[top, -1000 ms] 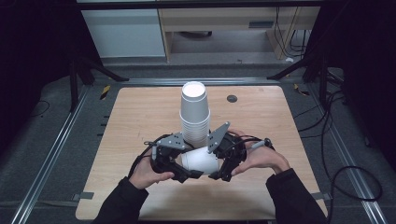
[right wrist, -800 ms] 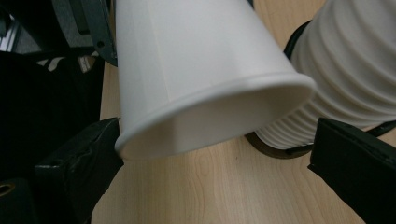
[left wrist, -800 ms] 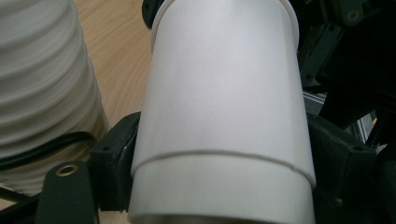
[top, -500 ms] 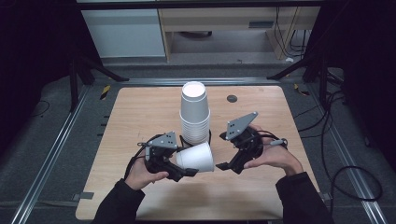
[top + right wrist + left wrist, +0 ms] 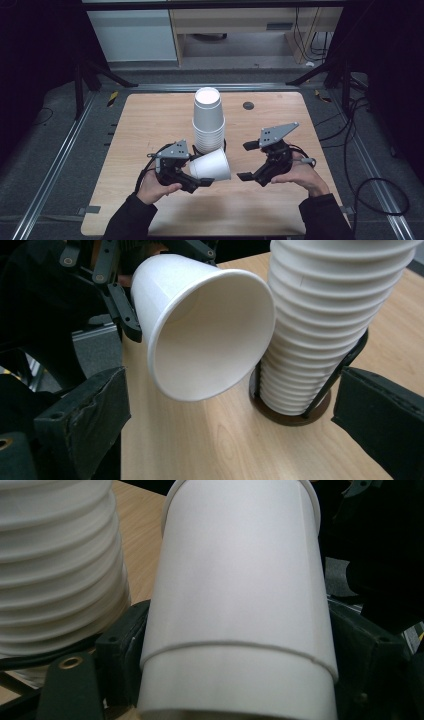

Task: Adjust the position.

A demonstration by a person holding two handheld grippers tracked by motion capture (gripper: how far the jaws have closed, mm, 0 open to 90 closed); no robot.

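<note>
- Holding a single white paper cup (image 5: 211, 166) on its side, the left gripper (image 5: 187, 175) has its jaws clamped on the cup's closed end; in the left gripper view the cup's wall (image 5: 235, 600) sits between the two black jaws.
- The cup's open mouth (image 5: 212, 335) faces the right gripper (image 5: 252, 161), whose jaws stand wide apart and empty, near the rim but not touching it.
- Just beyond the left gripper stands the stack of paper cups (image 5: 208, 120), upside down in a wire holder (image 5: 295, 412) on the wooden table (image 5: 140, 125).
- The step in hand looks like separating one cup from the stack.
- Next, judging by the layout, the cup needs turning upright and setting down clear of the stack, possibly with the right gripper taking the rim.
</note>
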